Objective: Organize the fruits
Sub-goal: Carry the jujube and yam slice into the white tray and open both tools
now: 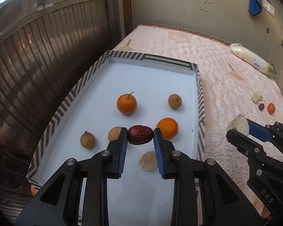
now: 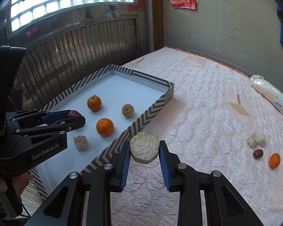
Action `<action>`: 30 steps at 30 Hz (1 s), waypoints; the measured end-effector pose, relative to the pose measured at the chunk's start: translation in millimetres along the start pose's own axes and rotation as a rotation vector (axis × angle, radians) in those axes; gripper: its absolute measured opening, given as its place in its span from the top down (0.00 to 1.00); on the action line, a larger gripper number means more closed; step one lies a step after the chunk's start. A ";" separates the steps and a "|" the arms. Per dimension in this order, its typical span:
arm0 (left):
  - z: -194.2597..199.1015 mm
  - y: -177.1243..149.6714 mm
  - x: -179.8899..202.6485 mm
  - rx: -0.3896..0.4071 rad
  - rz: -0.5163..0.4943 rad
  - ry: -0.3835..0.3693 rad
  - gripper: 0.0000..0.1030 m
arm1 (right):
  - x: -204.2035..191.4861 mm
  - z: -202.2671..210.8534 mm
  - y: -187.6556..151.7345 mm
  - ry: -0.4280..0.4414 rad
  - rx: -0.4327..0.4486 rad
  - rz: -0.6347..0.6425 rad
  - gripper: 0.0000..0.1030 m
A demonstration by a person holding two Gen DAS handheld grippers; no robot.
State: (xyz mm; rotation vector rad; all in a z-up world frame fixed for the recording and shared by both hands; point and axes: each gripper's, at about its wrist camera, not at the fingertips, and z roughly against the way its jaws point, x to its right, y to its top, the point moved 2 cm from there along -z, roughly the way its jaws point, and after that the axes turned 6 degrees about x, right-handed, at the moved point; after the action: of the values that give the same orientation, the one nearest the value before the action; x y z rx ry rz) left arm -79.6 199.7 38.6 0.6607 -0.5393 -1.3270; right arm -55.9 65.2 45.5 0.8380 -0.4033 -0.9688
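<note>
The left tongs [image 1: 140, 136] are clamping a red date [image 1: 140, 135] over the striped tray [image 1: 69, 101] and the right tongs [image 2: 144, 149] a pale grainy puck [image 2: 144, 146] beside it, six pieces already lying inside, while three are waiting on the bed [image 2: 207, 113].

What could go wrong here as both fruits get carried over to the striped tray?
1. The red date is pinched only at its ends by the left hand-held gripper; it may pivot and drop.
2. The crumbly beige puck in the right hand-held gripper could clip the striped tray wall.
3. Released fruit might bump the orange.
</note>
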 end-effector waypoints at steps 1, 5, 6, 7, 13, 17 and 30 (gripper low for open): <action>0.3 -0.3 -2.3 0.001 0.004 0.003 0.74 | -2.8 -0.6 0.9 0.003 0.000 0.005 0.72; 0.0 -4.0 -11.8 -0.003 0.013 0.013 0.74 | -13.9 -4.7 4.3 0.019 -0.006 0.031 0.72; -0.6 -5.4 -14.0 -0.008 0.016 0.014 0.74 | -16.9 -6.0 4.9 0.023 -0.008 0.038 0.72; -1.5 -6.1 -16.0 -0.011 0.018 0.014 0.74 | -19.6 -7.8 5.9 0.026 -0.011 0.042 0.72; -2.3 -10.3 -27.2 -0.019 0.034 0.023 0.74 | -34.1 -16.6 8.9 0.046 -0.023 0.071 0.72; -3.1 -13.0 -34.1 -0.023 0.045 0.027 0.74 | -42.3 -21.7 10.6 0.058 -0.029 0.085 0.72; -3.9 -22.5 -44.6 -0.044 0.061 0.029 0.74 | -58.2 -36.3 13.2 0.080 -0.050 0.116 0.72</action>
State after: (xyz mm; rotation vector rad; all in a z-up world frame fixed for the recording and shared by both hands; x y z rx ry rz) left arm -100.1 241.7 20.5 0.6216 -0.5013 -1.2670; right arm -56.0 134.4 36.2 0.7969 -0.3530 -0.8324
